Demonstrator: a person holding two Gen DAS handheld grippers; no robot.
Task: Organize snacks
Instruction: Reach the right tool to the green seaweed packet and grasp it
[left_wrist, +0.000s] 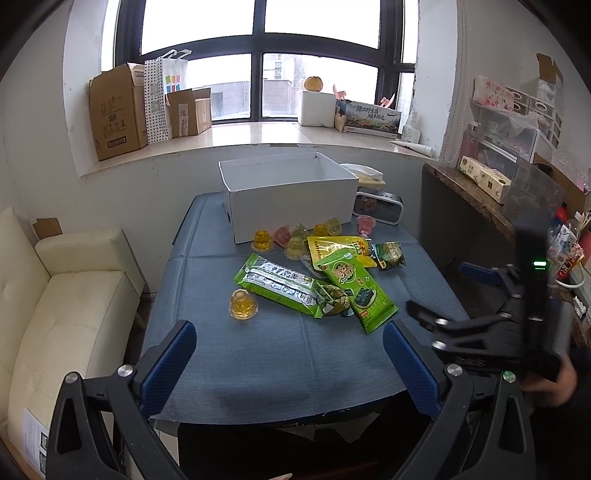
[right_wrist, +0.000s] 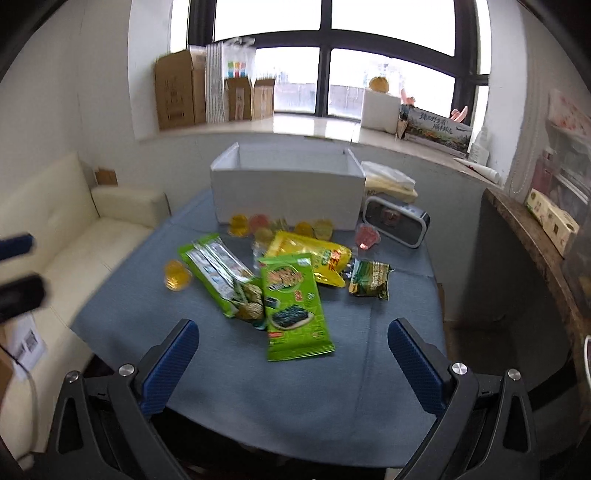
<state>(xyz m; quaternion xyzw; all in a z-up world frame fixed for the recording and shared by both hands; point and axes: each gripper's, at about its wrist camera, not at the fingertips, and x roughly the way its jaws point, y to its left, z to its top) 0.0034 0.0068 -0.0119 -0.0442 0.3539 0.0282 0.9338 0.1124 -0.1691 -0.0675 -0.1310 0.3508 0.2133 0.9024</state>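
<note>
Several snack packets and jelly cups lie mid-counter (left_wrist: 258, 354) before an open white box (right_wrist: 288, 195); the green seaweed packet (right_wrist: 295, 306) sits nearest, long axis pointing roughly toward the box. The right hand-held gripper (right_wrist: 293, 363) is closest, directly behind it, jaws wide and empty. The left hand-held gripper (left_wrist: 290, 363), also wide and empty, hangs back at the counter edge.

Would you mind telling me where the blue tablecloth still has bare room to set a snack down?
The near strip of the blue tablecloth, in front of the seaweed pack, is bare, as is the left side beside the lone jelly cup. It is crowded between the white box and the yellow bag.
</note>
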